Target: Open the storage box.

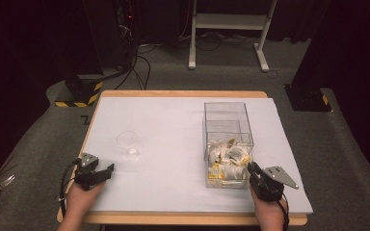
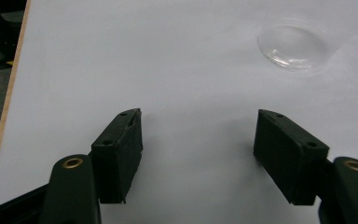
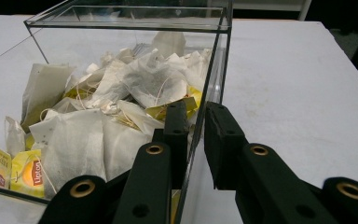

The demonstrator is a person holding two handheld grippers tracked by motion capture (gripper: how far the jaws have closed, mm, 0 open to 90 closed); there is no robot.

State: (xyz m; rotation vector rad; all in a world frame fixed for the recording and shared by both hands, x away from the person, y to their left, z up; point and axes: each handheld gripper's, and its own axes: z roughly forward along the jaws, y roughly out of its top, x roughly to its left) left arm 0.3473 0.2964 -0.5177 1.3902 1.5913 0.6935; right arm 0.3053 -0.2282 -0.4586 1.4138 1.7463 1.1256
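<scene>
High view: clear box [image 1: 228, 144] sits right of centre on the white table [image 1: 173, 125], long axis running away from the person, open top up. Transparent walls, a divider across the middle; far half bare, near half packed with tea bags [image 1: 227, 161]. Right gripper [image 1: 256, 172] is at the box's near right corner. Left gripper [image 1: 107, 170] rests at the table's near left, a clear cup [image 1: 127, 143] just beyond it.

Left gripper view: jaws wide apart, nothing between them, bare table below. Cup [image 2: 292, 46] ahead, well apart from the pads.

Right gripper view: jaws straddle the box's side wall [image 3: 214, 60], one inside, one outside, clamped on the pane. White paper tea bags [image 3: 121, 107] with yellow tags piled inside.
</scene>
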